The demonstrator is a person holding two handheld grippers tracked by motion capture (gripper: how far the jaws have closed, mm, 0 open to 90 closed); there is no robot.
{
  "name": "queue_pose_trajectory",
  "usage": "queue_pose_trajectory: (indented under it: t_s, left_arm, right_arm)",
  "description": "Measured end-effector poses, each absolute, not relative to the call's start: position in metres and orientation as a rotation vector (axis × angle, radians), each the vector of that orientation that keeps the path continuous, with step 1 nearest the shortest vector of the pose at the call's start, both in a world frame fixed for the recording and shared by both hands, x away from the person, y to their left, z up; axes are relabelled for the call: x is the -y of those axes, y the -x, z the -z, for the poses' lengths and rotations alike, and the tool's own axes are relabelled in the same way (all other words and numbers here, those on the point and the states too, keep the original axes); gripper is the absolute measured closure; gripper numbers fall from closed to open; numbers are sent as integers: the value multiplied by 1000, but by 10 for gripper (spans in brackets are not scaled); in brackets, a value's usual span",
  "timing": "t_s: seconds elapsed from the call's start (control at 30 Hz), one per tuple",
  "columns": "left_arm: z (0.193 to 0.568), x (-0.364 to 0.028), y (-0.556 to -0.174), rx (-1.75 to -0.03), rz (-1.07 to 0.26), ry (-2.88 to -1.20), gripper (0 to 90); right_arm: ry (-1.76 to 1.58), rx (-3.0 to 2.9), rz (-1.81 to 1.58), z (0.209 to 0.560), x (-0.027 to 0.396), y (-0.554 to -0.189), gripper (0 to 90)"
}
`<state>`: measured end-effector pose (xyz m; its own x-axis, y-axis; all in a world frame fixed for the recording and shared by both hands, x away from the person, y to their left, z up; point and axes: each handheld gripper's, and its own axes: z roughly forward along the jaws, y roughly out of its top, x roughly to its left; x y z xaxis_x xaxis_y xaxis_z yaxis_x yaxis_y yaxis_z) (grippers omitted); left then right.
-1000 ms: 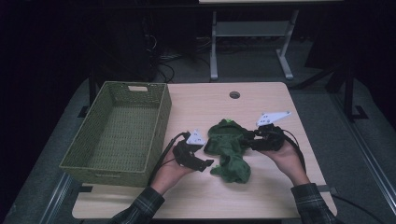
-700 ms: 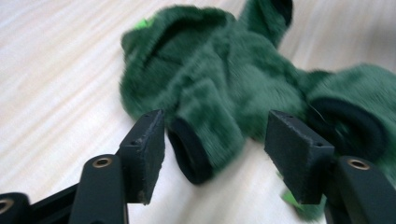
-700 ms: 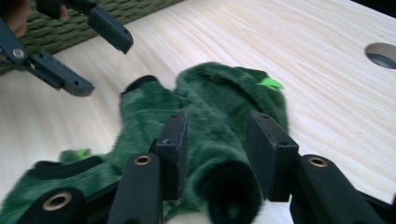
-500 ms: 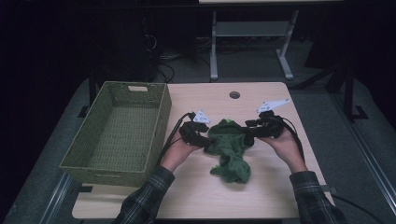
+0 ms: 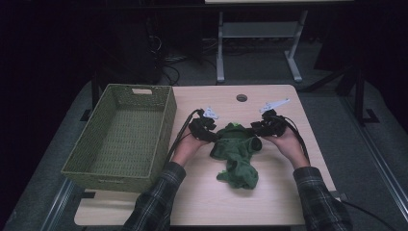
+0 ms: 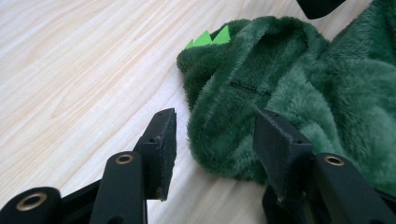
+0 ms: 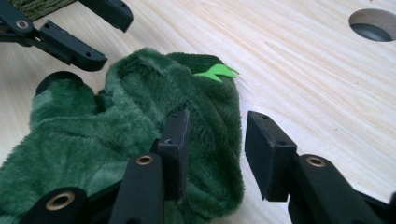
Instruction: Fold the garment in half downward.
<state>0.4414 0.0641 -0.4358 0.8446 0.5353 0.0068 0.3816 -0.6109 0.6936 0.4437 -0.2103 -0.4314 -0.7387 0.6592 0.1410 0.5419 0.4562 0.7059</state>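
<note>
The green plush garment (image 5: 236,151) lay crumpled on the wooden table (image 5: 269,202), a little right of the table's middle, with its upper edge between the two grippers and its lower part bunched toward the person. Small bright green spikes (image 6: 208,38) stood out at its far edge.

The left gripper (image 5: 208,133) was at the garment's left upper edge. In the left gripper view, a thick fold of the plush sat between its two black jaws. The right jaw was against the fabric, but a narrow strip of bare table showed between the left jaw and the fold, so the jaws were apart and not yet clamped. They had just been closing toward this fold.

The right gripper (image 5: 260,130) was at the garment's right upper edge. In the right gripper view, its left jaw rested on top of the plush, near the edge, while its right jaw stood over bare wood just beside the fabric. The jaws were apart, and the edge of the cloth lay in the gap without being pressed from both sides.

A woven green basket (image 5: 115,173) stood at the left side of the table, well apart from the garment. A round hole (image 5: 241,97) was in the table top beyond the grippers. The person's plaid sleeves (image 5: 156,202) came in from the bottom.
</note>
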Motion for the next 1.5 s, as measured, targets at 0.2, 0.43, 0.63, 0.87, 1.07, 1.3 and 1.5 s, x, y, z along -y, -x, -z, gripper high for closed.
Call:
queue_pose_trajectory:
  t_s: [0.2, 0.43, 0.63, 0.87, 1.07, 1.3, 1.5]
  left_arm:
    - [445, -58, -450, -657, -259, -2308, 508]
    - [453, -53, -456, -643, -250, -2336, 627]
    - [452, -49, -458, -640, -261, -2351, 859]
    - [437, -46, -462, -669, -271, -2303, 869]
    - [415, -44, -465, -681, -276, -2274, 870]
    - [388, -42, -470, -654, -325, -2233, 869]
    - [368, -38, -468, -623, -344, -2197, 868]
  right_arm:
    - [-1094, -2587, -1115, 445, 207, -450, 606]
    - [-1105, -2608, -1075, 458, 203, -456, 699]
    - [-1116, -2600, -1048, 459, 204, -457, 864]
    - [-1136, -2545, -1092, 443, 209, -455, 873]
    - [-1129, -2517, -1112, 422, 214, -459, 877]
    - [-1121, -2464, -1133, 402, 219, -463, 877]
    - [-1096, -2427, -1164, 385, 223, -464, 877]
